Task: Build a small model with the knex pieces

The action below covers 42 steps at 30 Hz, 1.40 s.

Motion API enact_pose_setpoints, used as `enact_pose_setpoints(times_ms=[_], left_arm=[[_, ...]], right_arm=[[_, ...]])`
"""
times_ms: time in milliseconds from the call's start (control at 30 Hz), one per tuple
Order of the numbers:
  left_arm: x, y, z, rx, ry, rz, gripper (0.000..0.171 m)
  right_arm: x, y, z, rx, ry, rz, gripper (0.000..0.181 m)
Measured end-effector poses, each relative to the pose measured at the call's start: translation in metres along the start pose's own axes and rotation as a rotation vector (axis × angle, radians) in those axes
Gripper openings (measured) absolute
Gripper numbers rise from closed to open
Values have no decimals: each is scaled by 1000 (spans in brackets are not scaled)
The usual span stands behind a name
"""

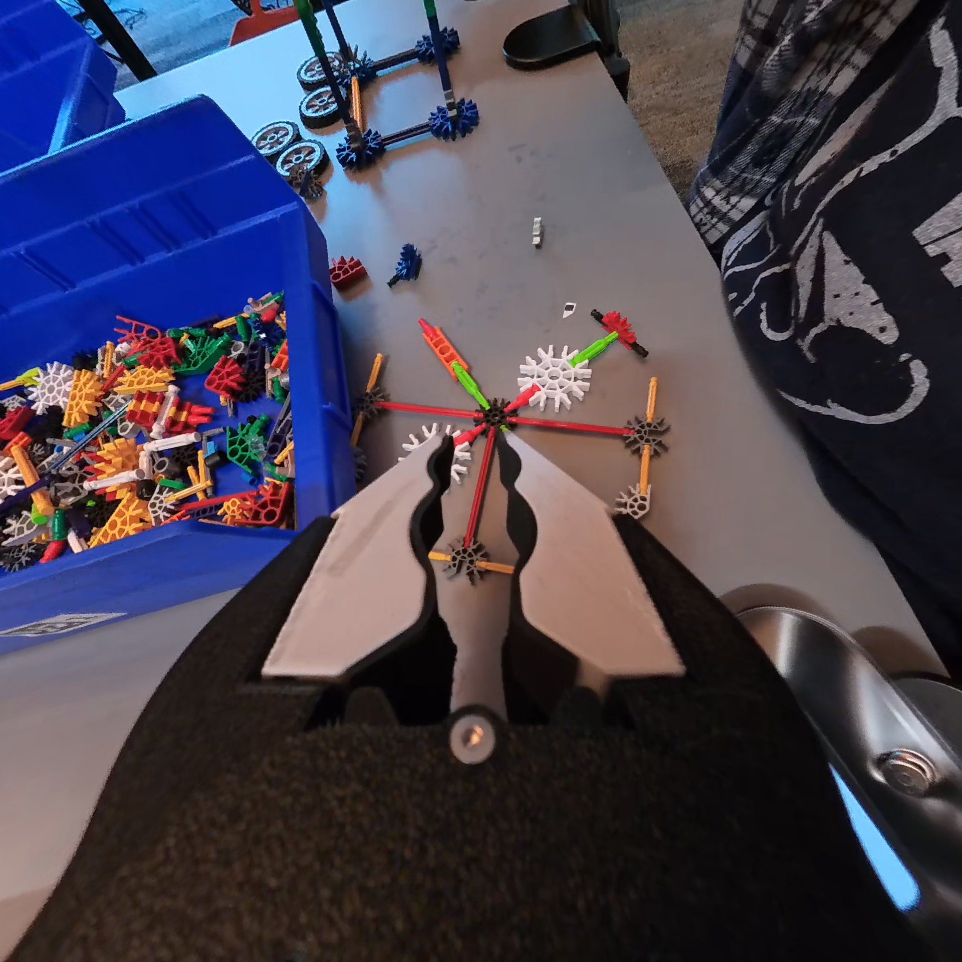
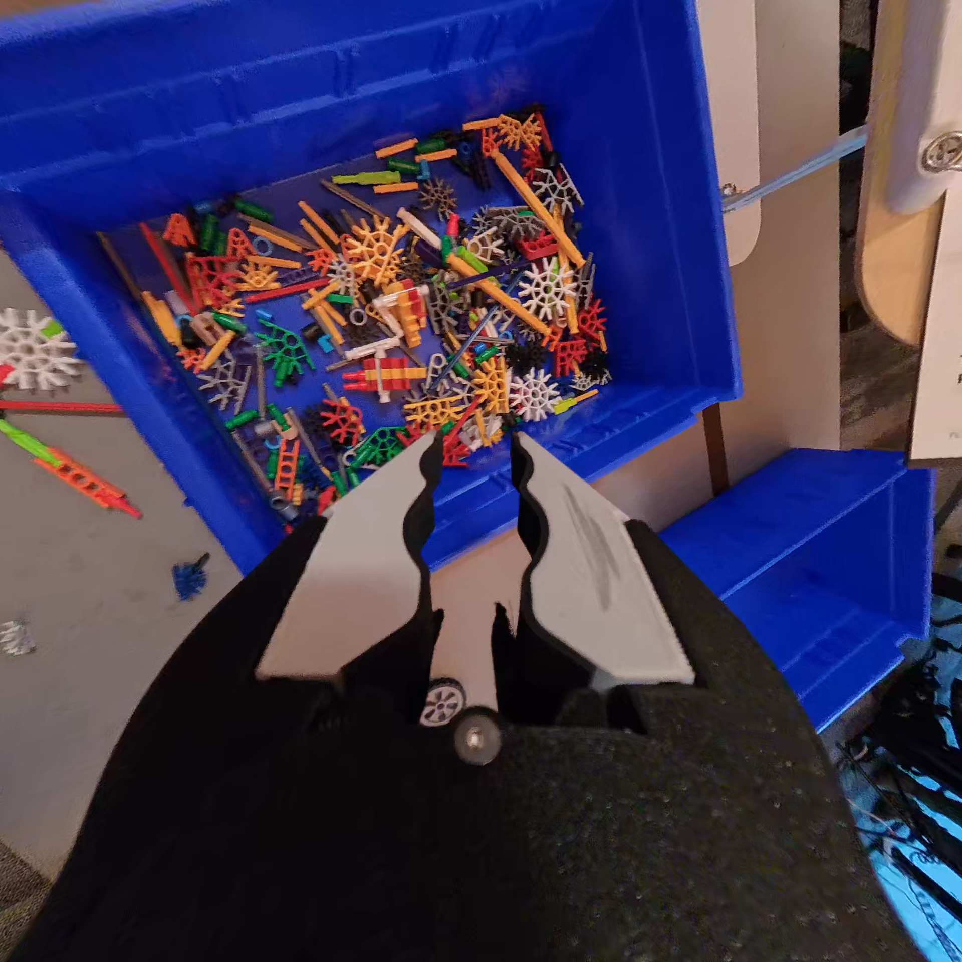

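A flat build of red rods around a black hub (image 1: 495,414) lies on the grey table (image 1: 520,208), with yellow rods and grey connectors at its rim. My left gripper (image 1: 472,441) is open and empty, hovering over it with a red rod (image 1: 481,484) showing between its fingers. A white snowflake connector (image 1: 555,376) lies just beyond the hub. My right gripper (image 2: 475,438) is open and empty above the near wall of a blue bin (image 2: 676,260) full of mixed coloured construction pieces (image 2: 395,312).
The blue bin (image 1: 156,208) stands left of the build. A blue rod frame with wheels (image 1: 364,104) stands at the far end. Loose red (image 1: 346,270), blue (image 1: 407,263) and grey (image 1: 537,231) pieces lie between. A person in a dark shirt (image 1: 833,260) is at the right. Another blue bin (image 2: 812,562) sits beside the first. The grippers' ends are close to 25 centimetres from one another. My right tips are about 25 centimetres from the black hub (image 1: 495,414), my left tips only 6 centimetres. The white snowflake connector (image 1: 555,376) is closer to my left gripper, around 8 centimetres from its tips; the right tips are 25 centimetres off.
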<state>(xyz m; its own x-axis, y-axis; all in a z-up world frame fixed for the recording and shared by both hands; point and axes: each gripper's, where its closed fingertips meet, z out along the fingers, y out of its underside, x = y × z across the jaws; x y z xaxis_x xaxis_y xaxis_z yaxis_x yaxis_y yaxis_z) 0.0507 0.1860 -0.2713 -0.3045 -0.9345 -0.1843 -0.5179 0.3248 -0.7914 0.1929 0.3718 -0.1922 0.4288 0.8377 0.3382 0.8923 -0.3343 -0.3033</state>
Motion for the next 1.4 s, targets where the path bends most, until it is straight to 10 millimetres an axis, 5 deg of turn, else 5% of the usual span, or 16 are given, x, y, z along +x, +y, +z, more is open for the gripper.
enact_pose_setpoints(times_ms=[100, 233, 367, 467, 767, 933, 1233, 1333, 1400], left_arm=[[-1, 0, 0, 4, -1, -5, 16], [-1, 0, 1, 4, 1, -8, 17], [0, 0, 2, 3, 3, -8, 17], [0, 1, 2, 6, 2, -11, 17], [-1, 2, 3, 1, 2, -10, 17], [-2, 2, 4, -5, -2, -6, 18], [-4, 7, 6, -26, -5, 0, 18], [-4, 8, 7, -28, -2, 0, 18], [-4, 9, 7, -32, 0, 2, 18]], right_arm=[[15, -6, 18, -28, 4, 32, 37], [22, -15, 57, -51, -56, 62, 86], [25, -6, 90, -117, -136, -10, 98], [32, 9, 102, -189, -165, -48, 89], [50, 13, 114, -404, -182, -77, 35], [46, 13, 131, -522, -196, -93, 21], [62, 42, 151, -780, -99, -164, 0], [51, 34, 150, -731, -168, -129, 0], [22, 1, 147, -540, -354, -33, 0]])
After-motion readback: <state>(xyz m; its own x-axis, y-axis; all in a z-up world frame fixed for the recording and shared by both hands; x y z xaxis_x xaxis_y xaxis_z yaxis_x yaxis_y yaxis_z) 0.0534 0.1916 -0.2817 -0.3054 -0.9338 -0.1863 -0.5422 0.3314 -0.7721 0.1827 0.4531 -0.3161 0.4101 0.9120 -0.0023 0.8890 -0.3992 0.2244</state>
